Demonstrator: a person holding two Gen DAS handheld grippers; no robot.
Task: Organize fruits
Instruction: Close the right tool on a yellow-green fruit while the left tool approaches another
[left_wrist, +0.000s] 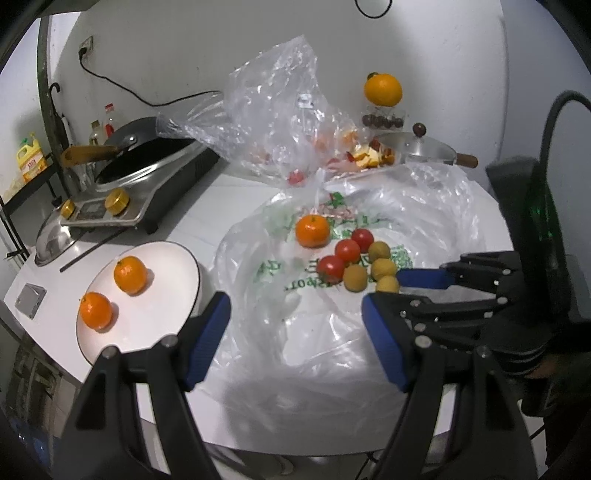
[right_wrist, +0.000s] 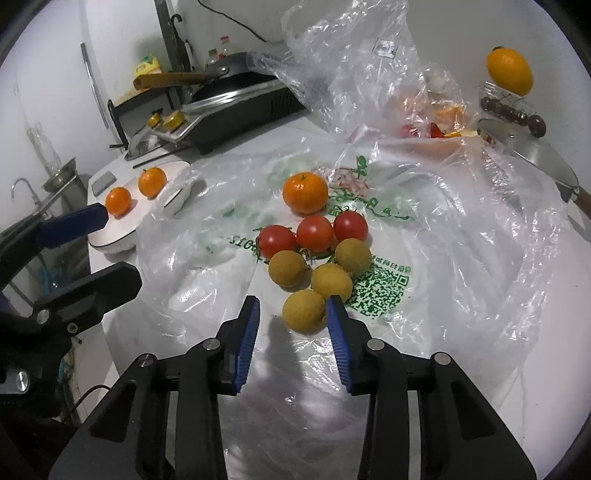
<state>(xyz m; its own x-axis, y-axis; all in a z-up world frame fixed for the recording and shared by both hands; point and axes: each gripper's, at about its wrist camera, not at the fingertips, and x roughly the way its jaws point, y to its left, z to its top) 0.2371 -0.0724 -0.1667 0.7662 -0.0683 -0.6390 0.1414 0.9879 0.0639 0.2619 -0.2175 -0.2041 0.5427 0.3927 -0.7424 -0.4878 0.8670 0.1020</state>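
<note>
On a flattened plastic bag (right_wrist: 388, 291) lie a mandarin (right_wrist: 304, 194), three cherry tomatoes (right_wrist: 314, 232) and several small yellow-brown round fruits (right_wrist: 330, 280). My right gripper (right_wrist: 292, 319) is open around the nearest yellow-brown fruit (right_wrist: 303, 310); the right pad touches it and the left pad stands clear. One of its blue fingers (left_wrist: 423, 278) shows in the left wrist view. My left gripper (left_wrist: 295, 314) hangs open and empty over the bag, beside a white plate (left_wrist: 155, 325) bearing two mandarins (left_wrist: 129, 275).
An induction cooker with a dark wok (left_wrist: 147, 166) stands at the back left. A crumpled clear bag (left_wrist: 280, 110) with fruit scraps rises behind the fruits. An orange (left_wrist: 382, 88) sits on a glass, and a pot lid (left_wrist: 417, 147) lies at the back right.
</note>
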